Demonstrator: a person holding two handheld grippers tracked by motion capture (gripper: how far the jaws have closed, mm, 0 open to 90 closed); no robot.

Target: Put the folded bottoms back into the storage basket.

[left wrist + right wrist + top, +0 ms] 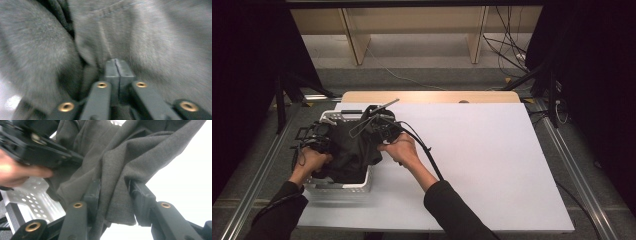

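One dark garment [352, 150] fills the white basket [343, 187] (perforated); right jaws grip it, left jaws closed against it.

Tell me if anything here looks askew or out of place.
The dark grey garment sits bunched in the white basket, with one fold spilling over its right rim toward the right hand-held gripper. Nothing looks damaged.

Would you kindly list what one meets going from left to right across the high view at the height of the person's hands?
Left hand with the left tool → dark grey garment in the white perforated basket → right hand → bare white tabletop.
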